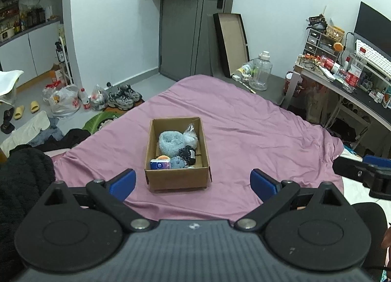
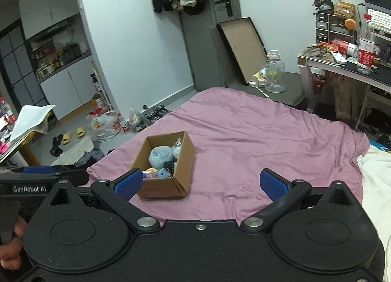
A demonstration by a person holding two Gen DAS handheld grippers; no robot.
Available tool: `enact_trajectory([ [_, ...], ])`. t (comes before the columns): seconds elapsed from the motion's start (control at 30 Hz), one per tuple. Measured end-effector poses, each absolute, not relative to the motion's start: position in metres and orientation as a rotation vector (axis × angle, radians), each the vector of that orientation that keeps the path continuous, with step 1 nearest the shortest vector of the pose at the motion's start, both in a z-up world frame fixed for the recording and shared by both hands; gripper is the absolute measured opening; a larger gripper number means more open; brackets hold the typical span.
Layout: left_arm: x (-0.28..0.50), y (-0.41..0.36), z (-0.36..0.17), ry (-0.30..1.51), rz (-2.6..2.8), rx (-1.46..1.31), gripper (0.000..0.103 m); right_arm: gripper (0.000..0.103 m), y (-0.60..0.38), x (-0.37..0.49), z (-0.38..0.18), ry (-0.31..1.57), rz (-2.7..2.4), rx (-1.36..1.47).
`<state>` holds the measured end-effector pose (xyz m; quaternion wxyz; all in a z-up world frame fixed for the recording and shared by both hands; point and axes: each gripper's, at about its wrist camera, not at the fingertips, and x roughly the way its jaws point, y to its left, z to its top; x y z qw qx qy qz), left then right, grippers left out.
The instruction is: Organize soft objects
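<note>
Left wrist view: left gripper (image 1: 193, 183), black with blue pads, spread wide and holding nothing, low over the mauve-pink bed sheet (image 1: 256, 130).
Right gripper (image 2: 202, 185): likewise spread and empty; a hand (image 2: 11, 250) shows at its left edge.
Writing: "GenRobot.AI" in white on the left gripper's body, read from the right wrist view.
Task's things: open brown cardboard box (image 1: 178, 179) on the sheet, its long axis running away from the camera; inside lie a fluffy pale-blue bundle (image 1: 169, 141), a dark soft item, a blue tissue pack and a clear bag.
Key relation: box sits dead ahead of the left gripper, ahead and left of the right one; the left looks nearer.
Judgement: no soft thing lies loose on the sheet.
Far: grey door, cluttered worktop to the right.
</note>
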<state>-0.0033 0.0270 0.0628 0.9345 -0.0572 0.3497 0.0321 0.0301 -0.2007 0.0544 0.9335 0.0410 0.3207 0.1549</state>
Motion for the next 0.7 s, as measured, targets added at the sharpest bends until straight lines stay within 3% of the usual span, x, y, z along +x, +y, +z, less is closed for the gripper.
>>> enact_trajectory([
  [0.7, -0.024, 0.025, 0.060, 0.705, 0.059, -0.102, 0.099, 0.103, -0.202, 0.006, 0.048, 0.670, 0.325, 0.077],
])
